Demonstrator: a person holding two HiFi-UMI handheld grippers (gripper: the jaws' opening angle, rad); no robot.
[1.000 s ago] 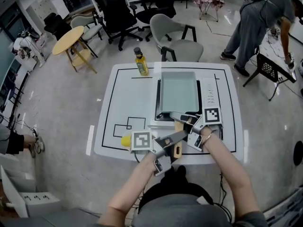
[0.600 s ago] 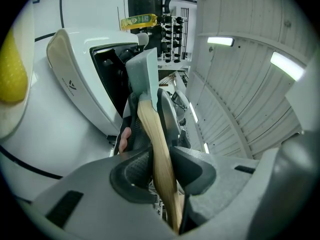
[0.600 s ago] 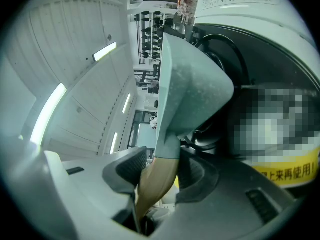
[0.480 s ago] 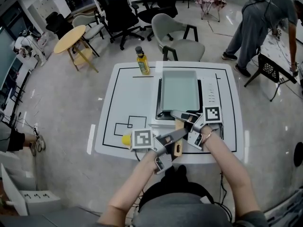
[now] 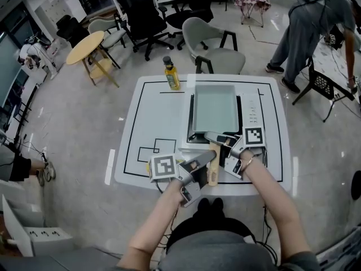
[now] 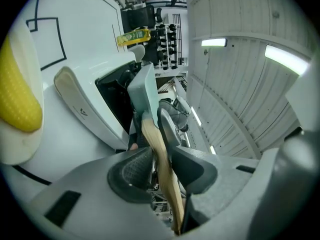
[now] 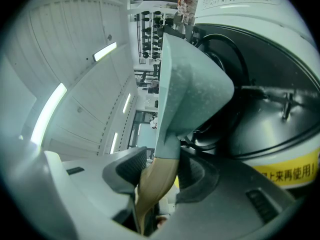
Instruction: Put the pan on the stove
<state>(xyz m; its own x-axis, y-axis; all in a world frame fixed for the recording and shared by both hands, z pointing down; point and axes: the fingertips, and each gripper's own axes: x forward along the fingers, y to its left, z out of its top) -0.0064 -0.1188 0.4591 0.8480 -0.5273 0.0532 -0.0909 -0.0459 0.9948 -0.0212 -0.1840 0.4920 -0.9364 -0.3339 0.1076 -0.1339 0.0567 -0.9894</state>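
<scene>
Pale-green pan (image 5: pixel 214 107), one, sitting over single stove (image 5: pixel 252 110) on white worktop (image 5: pixel 152 112); one wooden handle (image 5: pixel 213 174) pointing toward person. Two grippers, both clamped on that handle: left gripper (image 5: pixel 204 158) near its free end, right gripper (image 5: pixel 218 141) close to pan body. One yellow bottle (image 5: pixel 171 75) upright at far edge, well apart.

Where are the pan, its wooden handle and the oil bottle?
pan (image 5: pixel 214 109): head view, flat inside bottom.
wooden handle (image 5: pixel 213 176): head view, bare near end.
oil bottle (image 5: pixel 172 79): head view, yellow body.
</scene>
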